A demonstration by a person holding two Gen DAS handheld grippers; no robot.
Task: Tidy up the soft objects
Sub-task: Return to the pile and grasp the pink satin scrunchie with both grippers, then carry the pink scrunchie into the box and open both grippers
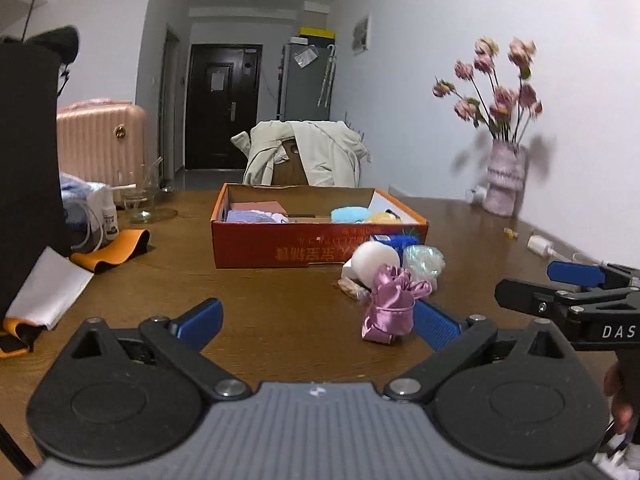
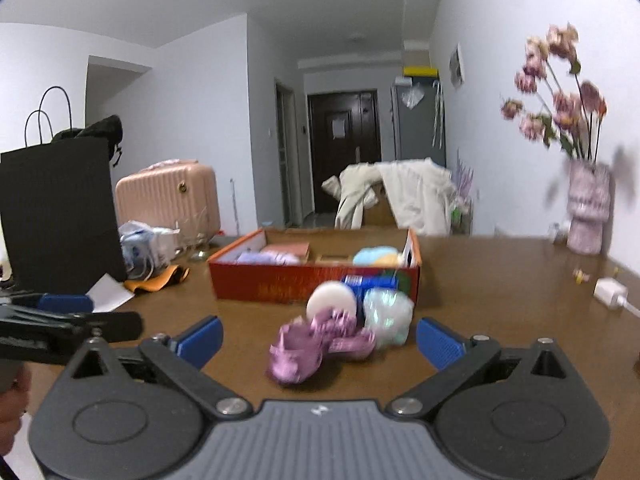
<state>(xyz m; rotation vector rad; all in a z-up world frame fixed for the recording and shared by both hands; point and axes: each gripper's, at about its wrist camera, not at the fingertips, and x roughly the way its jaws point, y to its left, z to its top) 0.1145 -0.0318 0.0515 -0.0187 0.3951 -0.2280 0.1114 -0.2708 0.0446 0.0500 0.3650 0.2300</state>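
A brown table (image 1: 260, 312) fills the near part of a narrow room, with a dark door far behind it and a vase of pink flowers (image 1: 505, 184) at the right wall. A red box (image 1: 316, 246) sits mid-table and already holds soft things in lilac, blue and yellow.

In front of the box, toward its right end, lies a small heap: a pink satin pouch (image 1: 390, 308) nearest the hands, a white ball (image 1: 378, 260) behind it, and a pale crinkly bundle (image 1: 423, 265) to the right of the ball.

Both grippers are spread wide with nothing between their fingers. From the left gripper (image 1: 318, 322), the pouch stands off-centre, right against the inner side of the right finger. From the right gripper (image 2: 318, 344), the pouch (image 2: 316, 344) lies ahead in the gap, a little left of centre, so I judge the right hand the better lined up to take it.

In the right view the pouch sprawls with its long axis running left to right, roughly across the opening, though blur softens its outline. The left view is sharper: there it stands more upright, tied at the waist with a ruffled top. The left view also shows the right gripper (image 1: 560, 292) from the side, level with the heap. The right view shows the left gripper's fingers at its left edge, well left of the pouch.
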